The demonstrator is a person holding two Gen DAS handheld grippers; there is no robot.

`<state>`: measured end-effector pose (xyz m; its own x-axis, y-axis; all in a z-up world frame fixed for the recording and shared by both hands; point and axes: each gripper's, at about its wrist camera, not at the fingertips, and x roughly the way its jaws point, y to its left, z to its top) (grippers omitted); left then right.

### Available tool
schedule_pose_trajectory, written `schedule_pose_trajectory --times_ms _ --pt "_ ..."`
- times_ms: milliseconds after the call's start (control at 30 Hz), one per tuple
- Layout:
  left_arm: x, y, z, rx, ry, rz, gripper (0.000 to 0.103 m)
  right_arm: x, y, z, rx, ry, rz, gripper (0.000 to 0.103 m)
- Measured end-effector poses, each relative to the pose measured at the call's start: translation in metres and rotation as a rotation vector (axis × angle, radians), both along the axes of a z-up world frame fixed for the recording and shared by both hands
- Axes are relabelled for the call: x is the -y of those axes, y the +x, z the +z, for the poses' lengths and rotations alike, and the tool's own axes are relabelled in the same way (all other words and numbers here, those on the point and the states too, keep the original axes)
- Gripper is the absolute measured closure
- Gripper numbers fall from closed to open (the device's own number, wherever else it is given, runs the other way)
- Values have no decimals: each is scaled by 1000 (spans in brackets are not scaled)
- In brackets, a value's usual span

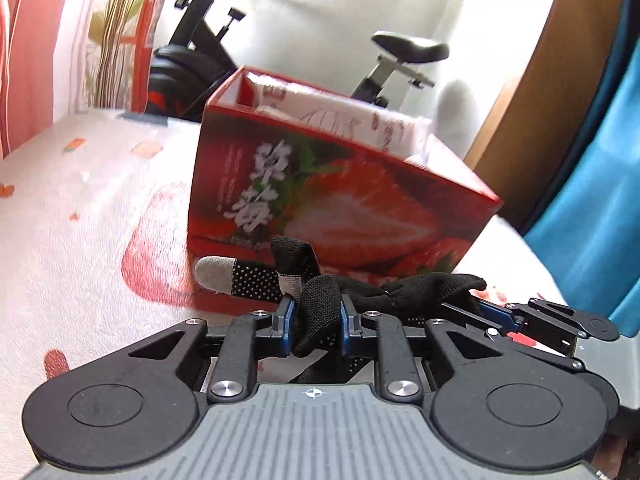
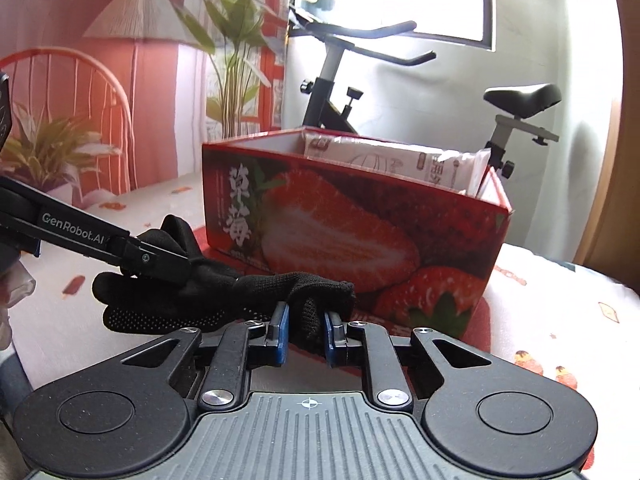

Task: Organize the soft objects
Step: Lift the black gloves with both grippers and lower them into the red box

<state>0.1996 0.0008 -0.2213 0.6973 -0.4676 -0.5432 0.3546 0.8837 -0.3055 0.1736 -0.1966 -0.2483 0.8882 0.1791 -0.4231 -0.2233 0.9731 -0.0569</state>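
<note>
Spanning both grippers, a black glove [image 1: 320,304] with a grey fingertip hangs in front of a red strawberry-printed box [image 1: 340,200] on a patterned bed cover [image 1: 80,216]. Left gripper [image 1: 316,326] jaws clenched on one end, right gripper [image 2: 306,334] jaws clenched on the other. White printed packets [image 2: 400,160] stand inside the box.

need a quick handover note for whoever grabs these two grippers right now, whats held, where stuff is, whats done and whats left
Left gripper: shut on the finger end of the black glove.
Right gripper: shut on the glove's other end; it hangs stretched between the two.
Strawberry box: open, on the patterned bedcover, just behind the glove.
Done: white printed packs already stand in the box.
Left: probably carry the glove over the rim, release it inside. Whether other items remain is out of view.
</note>
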Motion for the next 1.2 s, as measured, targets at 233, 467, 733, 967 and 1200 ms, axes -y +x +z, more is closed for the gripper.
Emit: schedule_pose_trajectory --times_ms 233,467,733,967,1200 --pt "-3 -13 26 81 -25 10 80 -1 -15 32 57 9 8 87" --pt "-5 -11 53 159 -37 30 80 -2 -17 64 113 39 16 87" --pt "3 28 80 185 -33 18 80 3 22 97 114 20 20 87" --pt "21 94 98 157 17 -10 80 20 95 120 60 7 18 88" --pt "40 158 99 124 54 -22 80 32 177 111 -48 -26 -9 88"
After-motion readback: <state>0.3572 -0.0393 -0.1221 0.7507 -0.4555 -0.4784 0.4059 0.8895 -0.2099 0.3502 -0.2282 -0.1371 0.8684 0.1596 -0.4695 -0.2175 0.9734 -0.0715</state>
